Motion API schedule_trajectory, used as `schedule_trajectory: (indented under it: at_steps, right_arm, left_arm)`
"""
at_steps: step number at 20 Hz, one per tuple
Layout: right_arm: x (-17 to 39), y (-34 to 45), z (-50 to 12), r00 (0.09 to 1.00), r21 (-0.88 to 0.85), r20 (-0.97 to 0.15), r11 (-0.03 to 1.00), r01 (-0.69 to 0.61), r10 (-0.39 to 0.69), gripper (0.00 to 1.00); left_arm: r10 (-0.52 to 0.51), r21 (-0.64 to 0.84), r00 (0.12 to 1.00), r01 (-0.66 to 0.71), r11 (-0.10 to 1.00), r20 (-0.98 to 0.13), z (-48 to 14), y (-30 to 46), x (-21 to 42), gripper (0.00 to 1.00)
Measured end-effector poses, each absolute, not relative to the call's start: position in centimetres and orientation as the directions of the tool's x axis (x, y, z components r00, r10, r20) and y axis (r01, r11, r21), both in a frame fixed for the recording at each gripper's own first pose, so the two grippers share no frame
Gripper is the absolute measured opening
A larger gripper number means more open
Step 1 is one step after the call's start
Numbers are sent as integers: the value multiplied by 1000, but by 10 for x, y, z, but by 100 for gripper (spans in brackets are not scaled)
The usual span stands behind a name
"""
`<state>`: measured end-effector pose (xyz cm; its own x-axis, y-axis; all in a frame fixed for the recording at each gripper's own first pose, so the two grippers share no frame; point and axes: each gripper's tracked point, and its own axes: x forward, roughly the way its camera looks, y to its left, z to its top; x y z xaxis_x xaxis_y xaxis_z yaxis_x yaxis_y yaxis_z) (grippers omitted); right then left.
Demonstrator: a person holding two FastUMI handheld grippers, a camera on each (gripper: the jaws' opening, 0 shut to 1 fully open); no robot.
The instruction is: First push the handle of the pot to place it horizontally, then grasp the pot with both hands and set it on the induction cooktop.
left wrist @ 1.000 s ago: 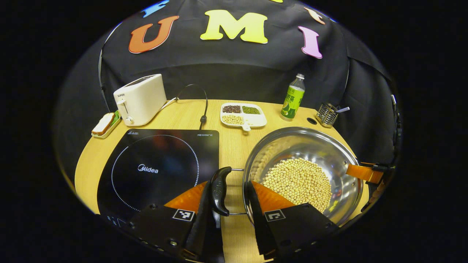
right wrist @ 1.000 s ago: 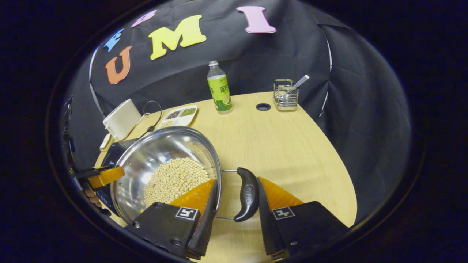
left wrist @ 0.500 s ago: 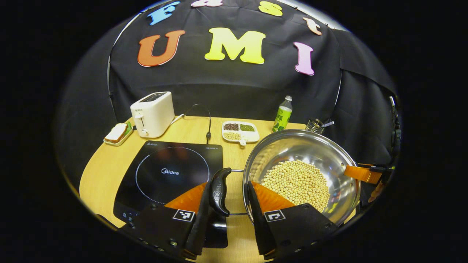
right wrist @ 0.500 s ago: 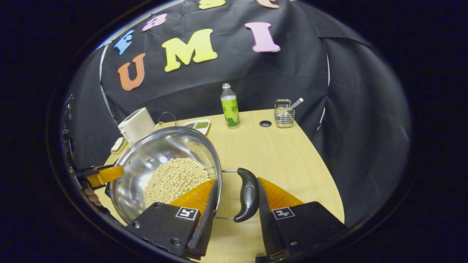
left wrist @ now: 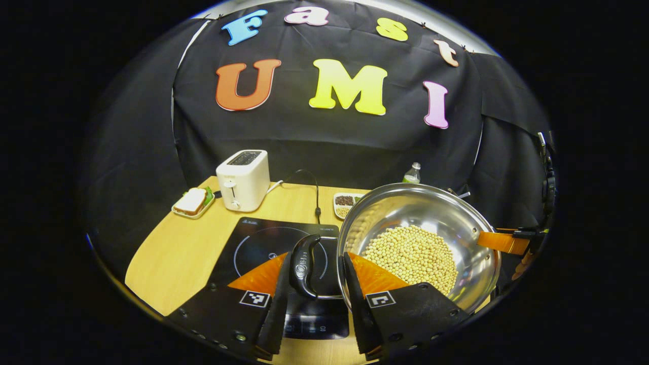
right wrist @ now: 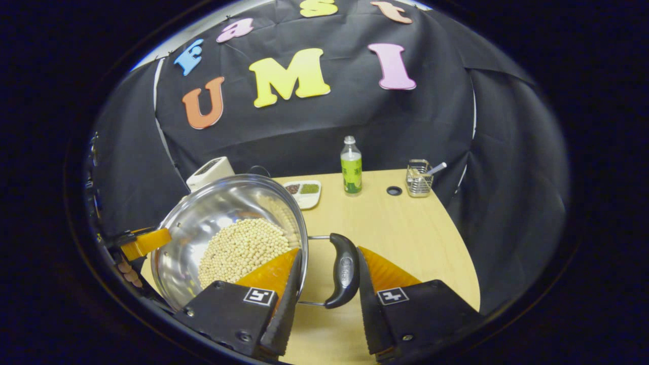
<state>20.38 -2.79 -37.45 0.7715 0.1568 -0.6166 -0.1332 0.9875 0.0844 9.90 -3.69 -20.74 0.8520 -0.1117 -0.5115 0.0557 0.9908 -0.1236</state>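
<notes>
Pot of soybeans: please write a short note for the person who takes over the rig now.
Left hand-held gripper: shut on the pot's left handle.
Right hand-held gripper: fingers astride the right handle; whether they press it cannot be told.
Steel pot, holding soybeans, is lifted, beside and partly above the induction cooktop.
Done: handles horizontal, pot grasped.
Left: centre it over the cooktop, lower, release.

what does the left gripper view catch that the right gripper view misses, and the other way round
Left gripper view: the induction cooktop under the pot's handle, and a sandwich plate. Right gripper view: the whole green bottle, a wire holder and bare table to the pot's right. Both: the steel pot of soybeans, the toaster, the bean dish, each gripper astride a handle.
</notes>
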Motion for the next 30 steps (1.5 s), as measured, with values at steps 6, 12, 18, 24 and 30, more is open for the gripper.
schedule_trajectory:
  at_steps: [6, 12, 18, 24, 30]
  right_arm:
    - [206, -18, -373, 772, 100, -604, 979, -176, 200, 58]
    - [206, -14, -376, 762, 92, -607, 972, -215, 226, 58]
    - [203, -8, -386, 718, 90, -648, 962, -259, 254, 58]
    - [201, -1, -396, 674, 102, -683, 950, -295, 283, 59]
    - [197, 1, -400, 653, 105, -706, 952, -288, 275, 59]
  left_arm:
    - [-64, -106, 882, 15, 994, -467, -182, 14, 111, 54]
    - [-15, -104, 880, -39, 994, -474, -191, 61, 123, 54]
    - [39, -100, 848, -107, 989, -528, -225, 106, 133, 54]
    - [107, -47, 823, -160, 986, -558, -253, 143, 148, 54]
    - [140, 5, 819, -166, 986, -556, -279, 151, 167, 54]
